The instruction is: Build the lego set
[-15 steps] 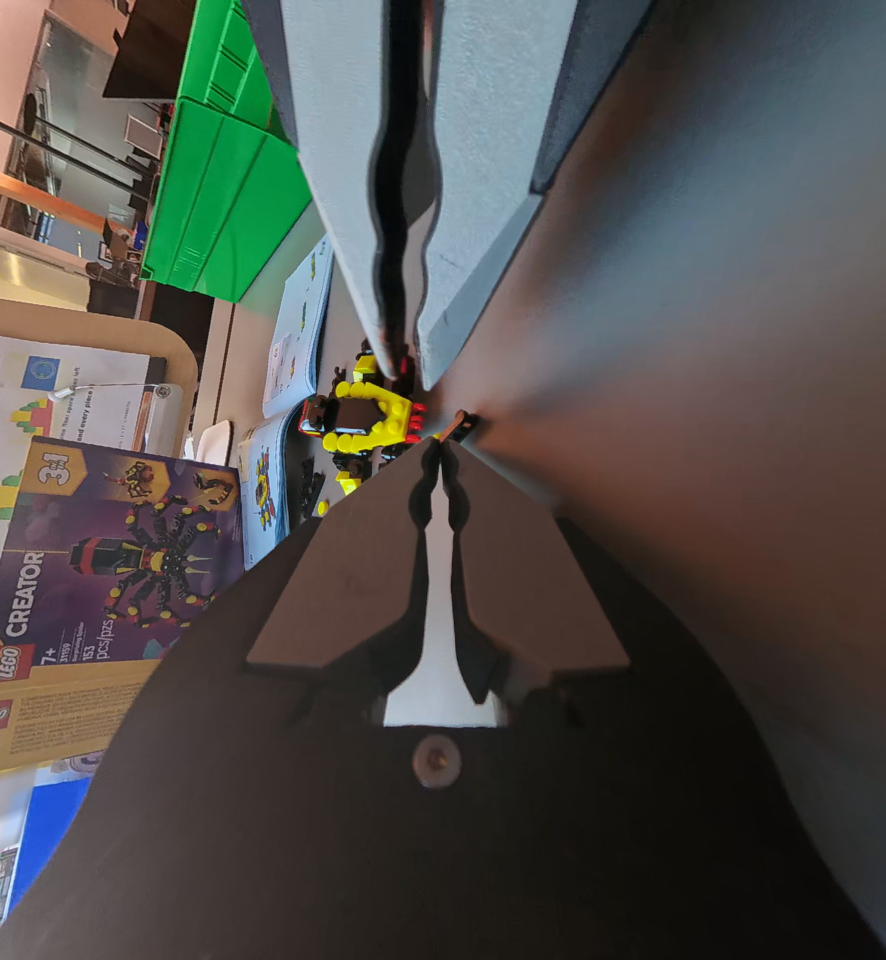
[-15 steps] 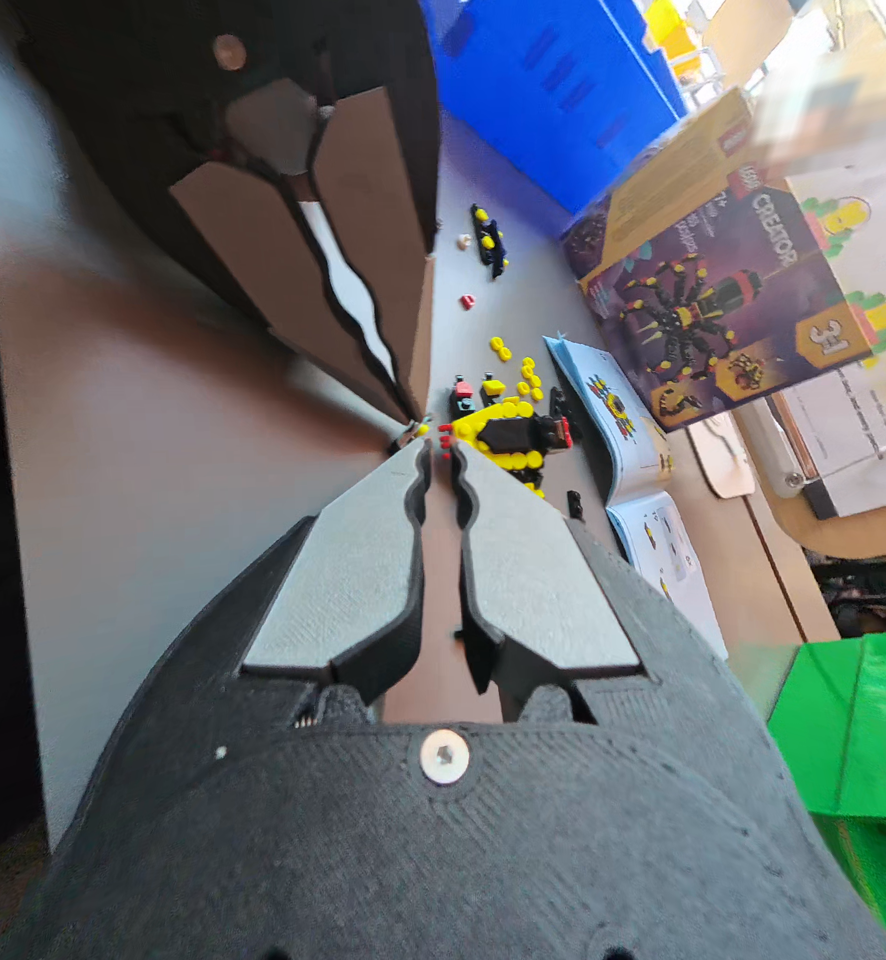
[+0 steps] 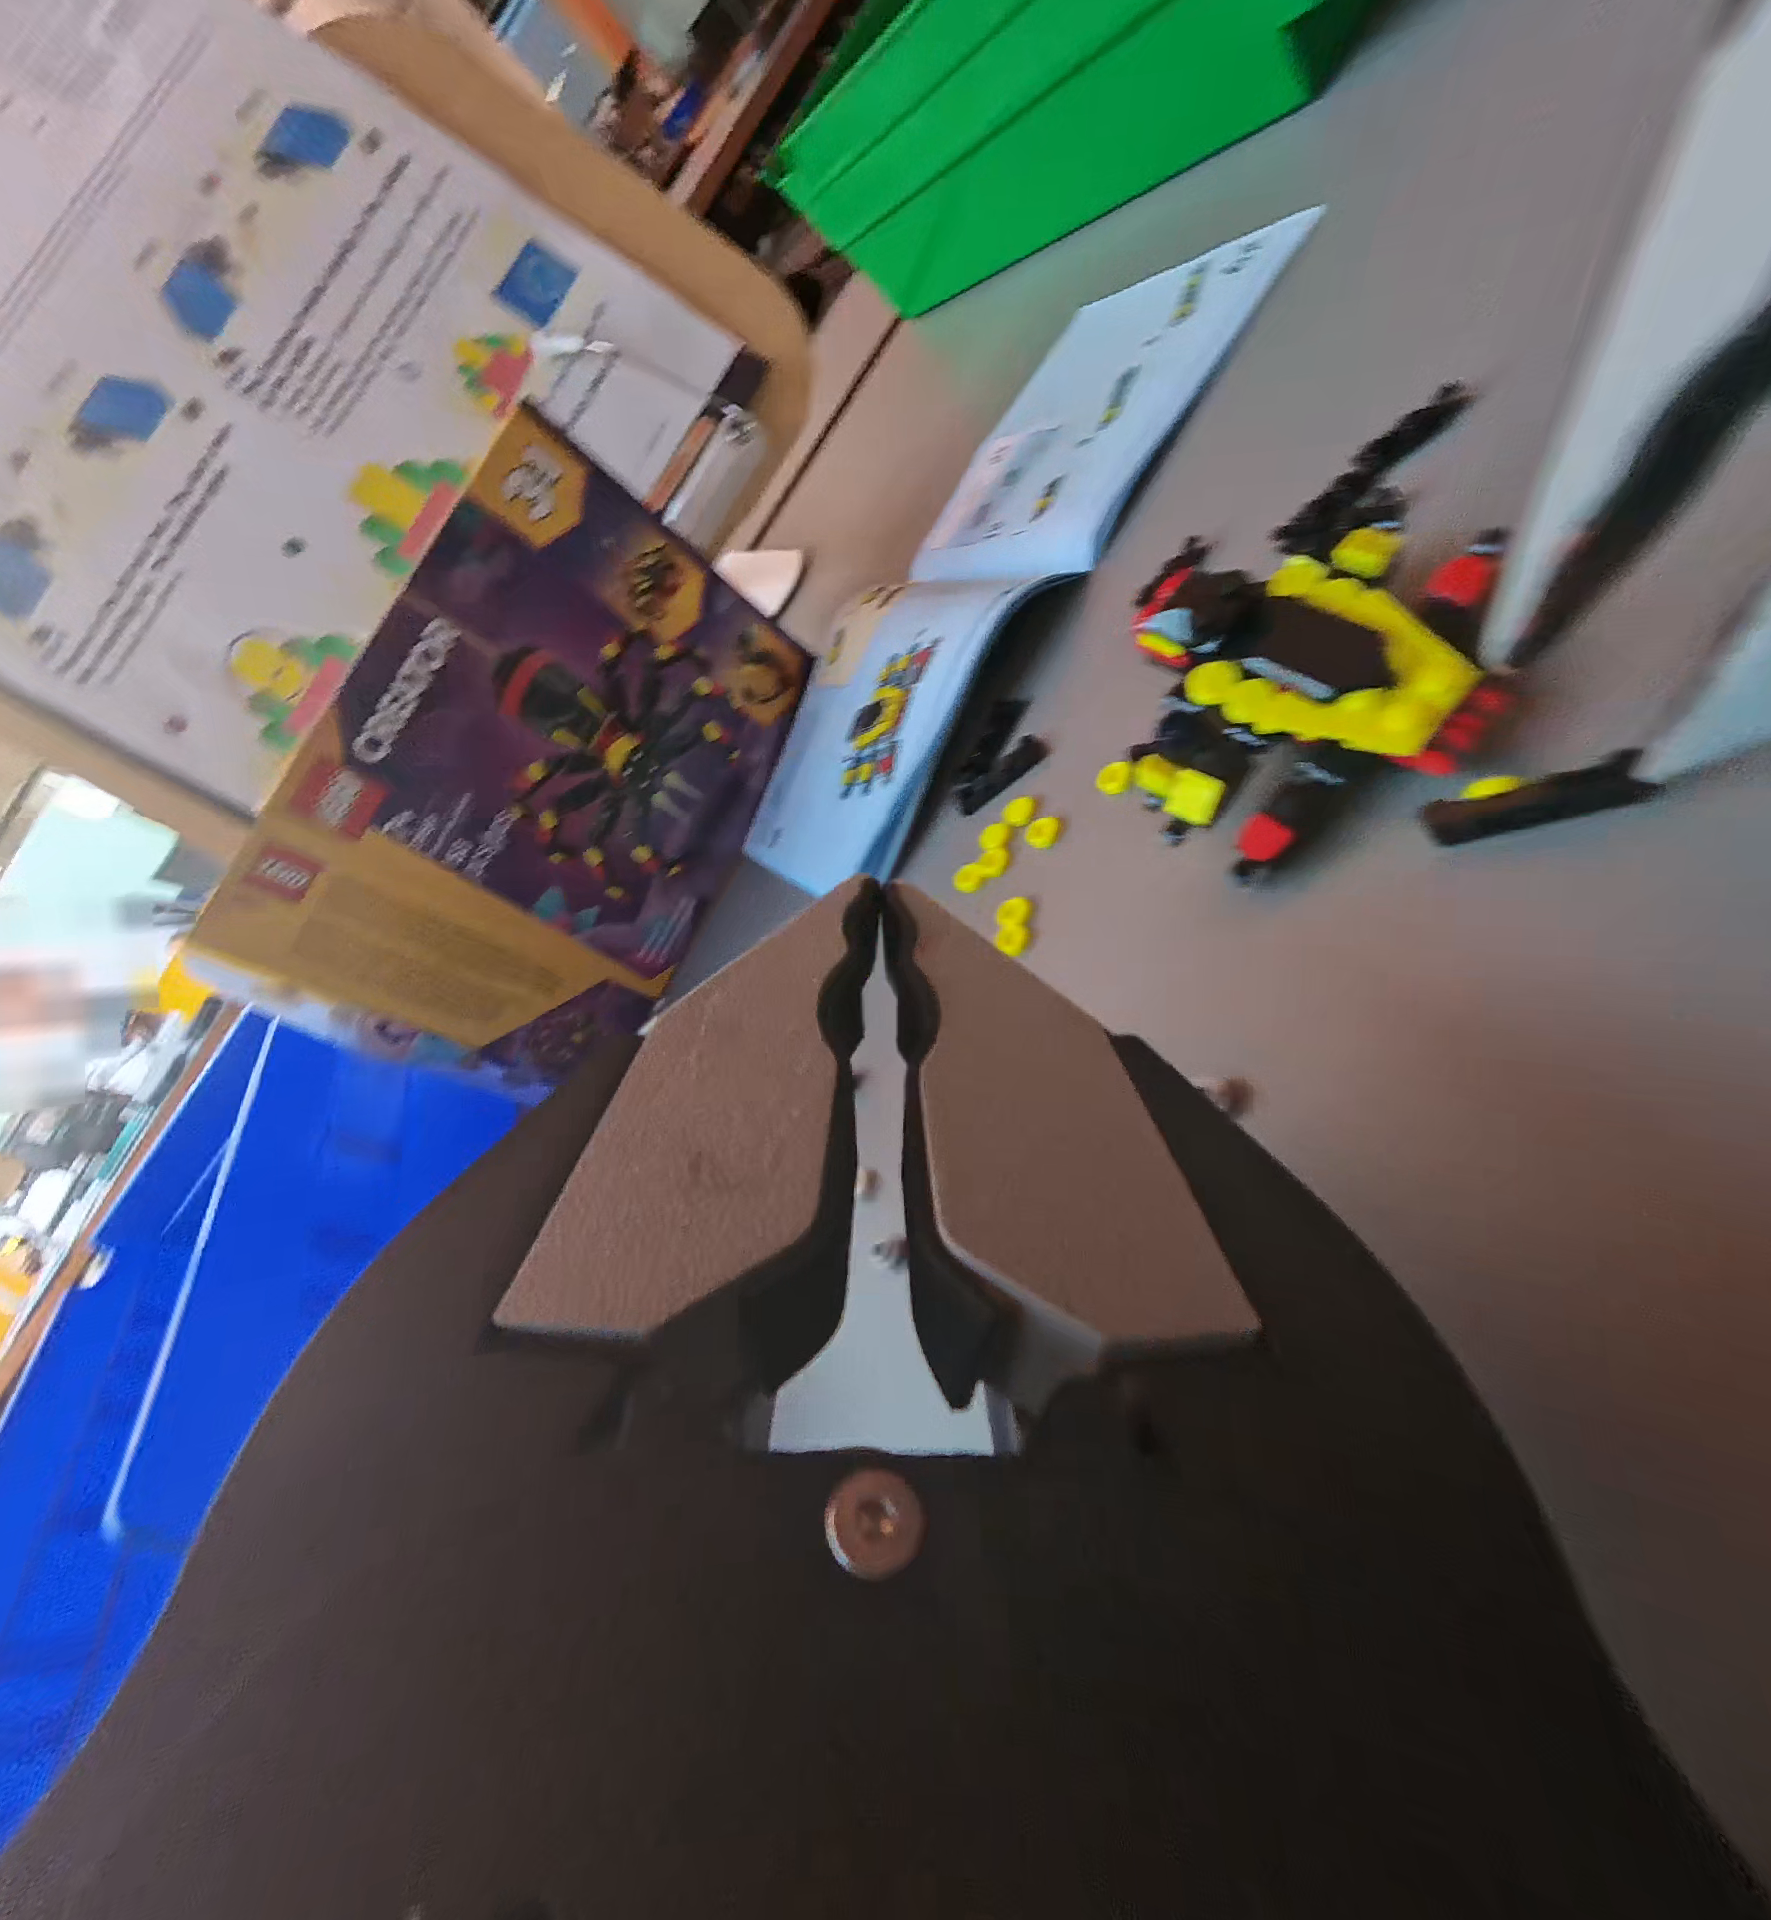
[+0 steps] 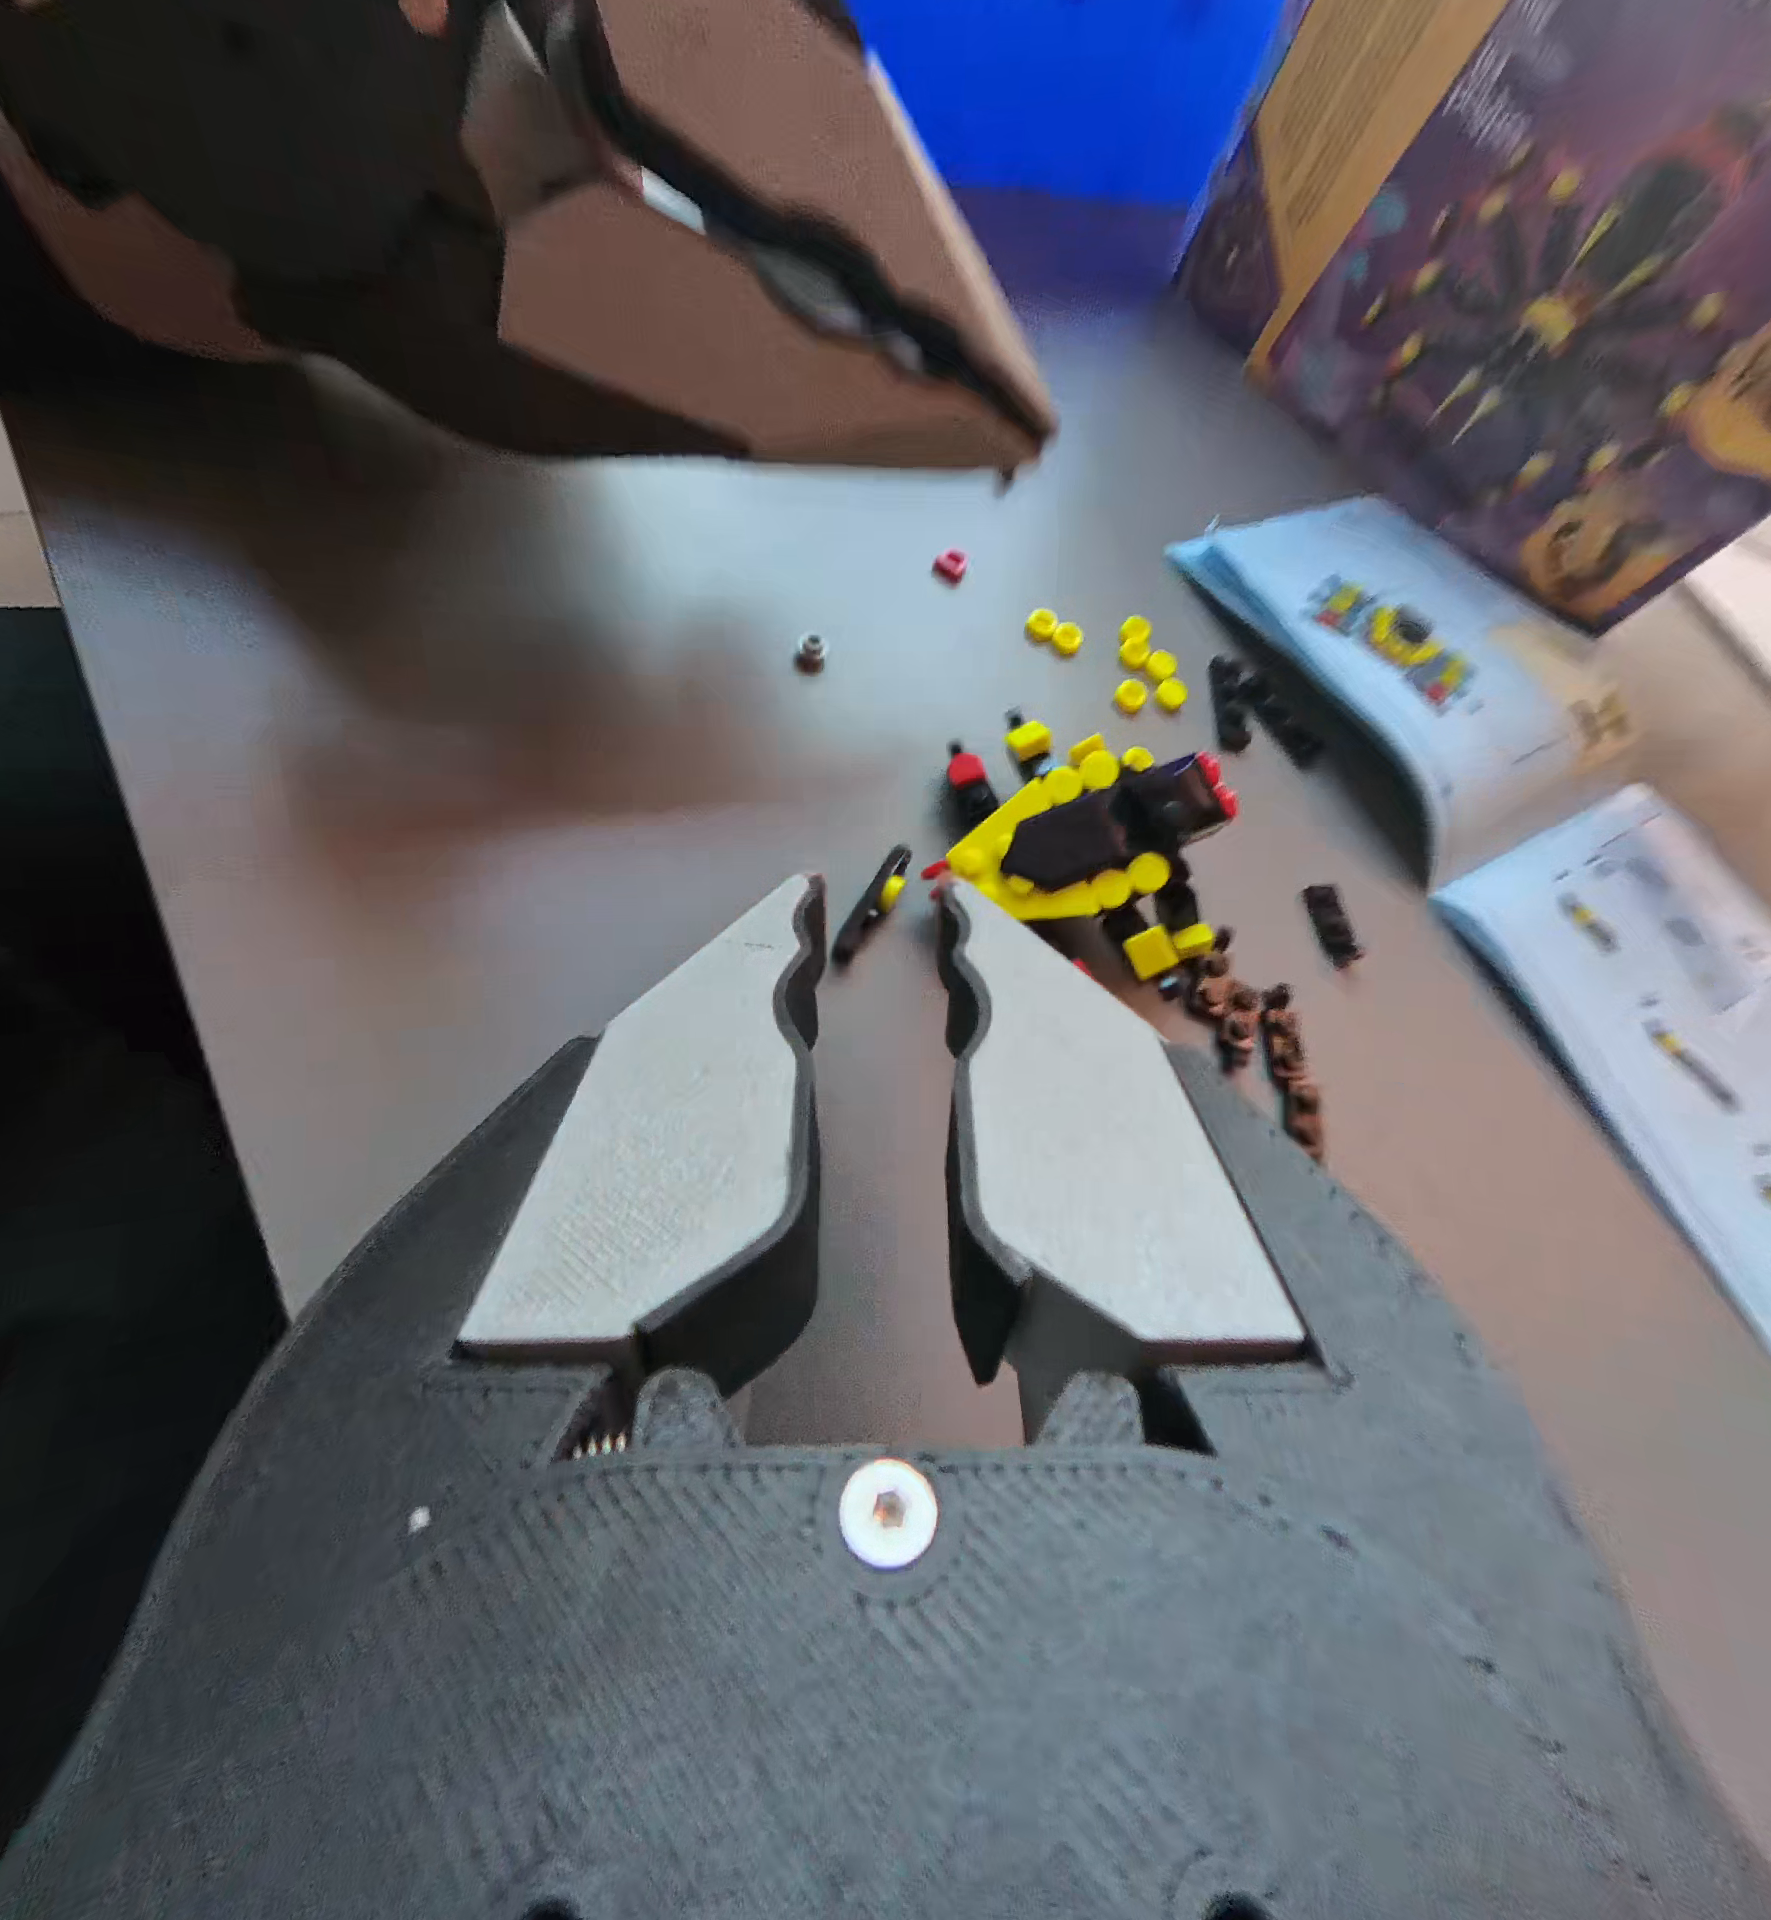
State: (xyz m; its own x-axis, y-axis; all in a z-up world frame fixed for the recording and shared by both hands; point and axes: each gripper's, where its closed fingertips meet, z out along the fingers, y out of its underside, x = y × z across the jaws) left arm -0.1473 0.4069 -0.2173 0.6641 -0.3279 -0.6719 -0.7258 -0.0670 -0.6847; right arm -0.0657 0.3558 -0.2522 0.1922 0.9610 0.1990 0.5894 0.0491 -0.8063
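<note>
The yellow and black lego build (image 4: pixel 1078 842) lies on the grey table (image 4: pixel 445 727); it also shows in the left wrist view (image 3: pixel 1317 665). My right gripper (image 4: pixel 881 894) is open, its tips just short of the build's pointed end. A thin black piece with a yellow stud (image 4: pixel 868 906) lies on the table between its fingertips; it also shows in the left wrist view (image 3: pixel 1535 800). My left gripper (image 3: pixel 879 894) is shut, with nothing visible in it, and is held above the table away from the build. It shows at the top of the right wrist view (image 4: pixel 1026 447).
Loose yellow studs (image 4: pixel 1141 665), a red piece (image 4: pixel 948 566), a small grey piece (image 4: pixel 810 652) and black pieces (image 4: pixel 1265 1039) lie around the build. An open booklet (image 4: pixel 1380 644), the set's box (image 4: pixel 1587 260), a blue bin (image 4: pixel 1047 104) and green bins (image 3: pixel 1016 135) stand beyond. The table edge runs at the left. Spacing between my two grippers at the tips: around 10 cm.
Both grippers were shut tip to tip by the build. The left has pulled back and up, still shut. The right has opened, and the black piece now lies on the table.
</note>
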